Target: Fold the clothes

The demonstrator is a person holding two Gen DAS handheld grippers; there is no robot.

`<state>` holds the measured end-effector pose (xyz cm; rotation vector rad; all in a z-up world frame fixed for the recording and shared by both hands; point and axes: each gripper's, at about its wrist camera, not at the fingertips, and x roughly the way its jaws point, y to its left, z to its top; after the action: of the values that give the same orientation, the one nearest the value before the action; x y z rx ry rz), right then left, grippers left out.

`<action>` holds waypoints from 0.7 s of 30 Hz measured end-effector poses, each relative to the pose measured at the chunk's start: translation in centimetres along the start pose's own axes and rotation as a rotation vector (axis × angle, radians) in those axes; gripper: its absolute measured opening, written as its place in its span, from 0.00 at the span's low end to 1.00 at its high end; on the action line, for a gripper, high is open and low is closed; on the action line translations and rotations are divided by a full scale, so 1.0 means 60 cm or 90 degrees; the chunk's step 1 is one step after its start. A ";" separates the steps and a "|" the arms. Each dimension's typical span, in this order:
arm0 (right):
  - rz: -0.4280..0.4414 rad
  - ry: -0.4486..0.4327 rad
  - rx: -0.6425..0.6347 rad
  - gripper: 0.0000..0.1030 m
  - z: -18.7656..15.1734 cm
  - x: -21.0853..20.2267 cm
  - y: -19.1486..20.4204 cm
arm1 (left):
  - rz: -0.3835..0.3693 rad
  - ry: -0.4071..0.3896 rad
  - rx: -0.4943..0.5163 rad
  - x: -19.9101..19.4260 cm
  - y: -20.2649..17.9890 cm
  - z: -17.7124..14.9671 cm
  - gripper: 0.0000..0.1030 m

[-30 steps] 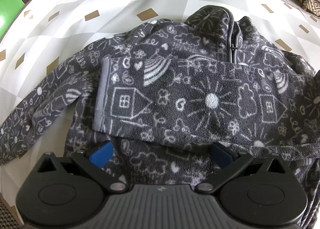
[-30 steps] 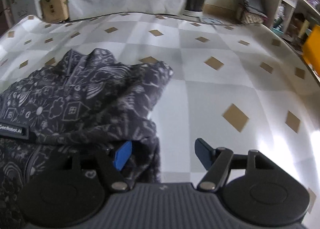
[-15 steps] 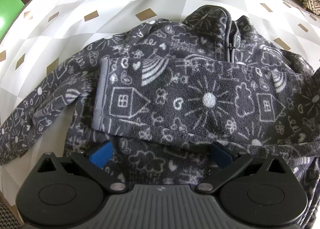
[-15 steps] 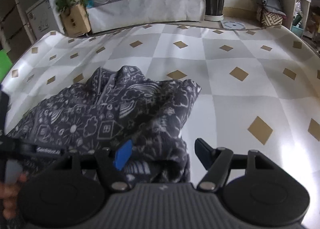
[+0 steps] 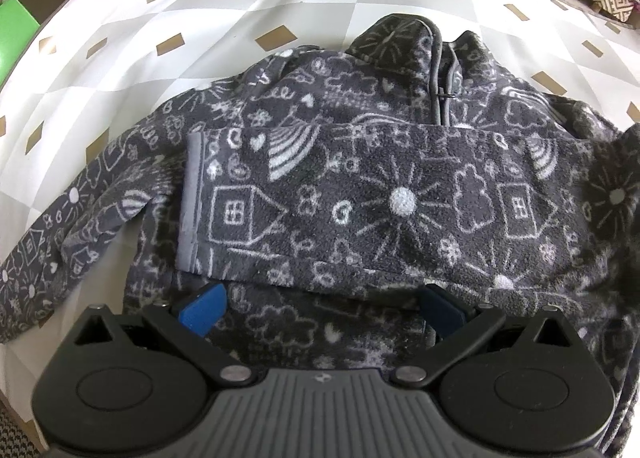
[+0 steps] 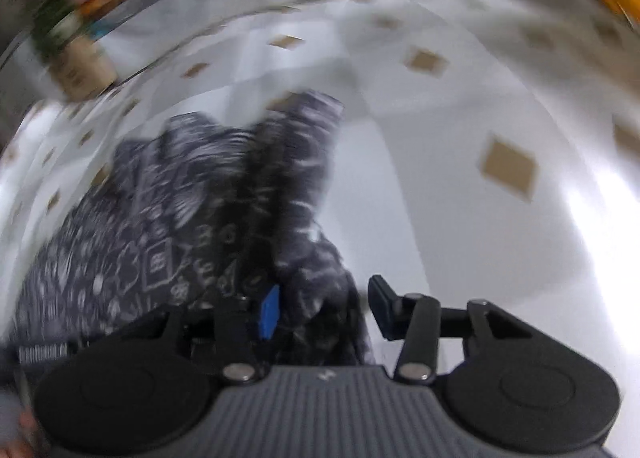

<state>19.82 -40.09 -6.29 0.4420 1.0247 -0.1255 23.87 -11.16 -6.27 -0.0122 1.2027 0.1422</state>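
1. Your garment is a dark grey fleece jacket [image 5: 360,161], fuzzy and printed with white doodles: houses, suns, clouds. It has a zip collar at the upper centre of the left wrist view. One sleeve [image 5: 380,209] is folded flat across the chest, its grey cuff band pointing to frame left. The other sleeve trails to the lower left.
2. Your left gripper [image 5: 320,308] sits at the bottom of its frame with jaws wide apart, just below the folded sleeve and over the jacket body. Nothing is pinched.
3. Your right gripper [image 6: 326,308] is closing. A bunched fold of the jacket edge [image 6: 316,290] stands between its blue pads. The blurred frame does not show them pressing yet.
4. The jacket lies on a counter [image 5: 168,9] covered in smooth white-and-grey check with tan diamonds. Beyond its far edge the room is blurred clutter.
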 end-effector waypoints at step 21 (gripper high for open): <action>0.078 -0.112 -0.225 0.47 0.040 -0.033 0.100 | -0.015 -0.003 0.012 -0.007 -0.012 -0.003 1.00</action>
<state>22.51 -35.83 -1.78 0.1669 0.8227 0.1242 23.63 -11.92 -5.98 -0.0099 1.1983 0.1095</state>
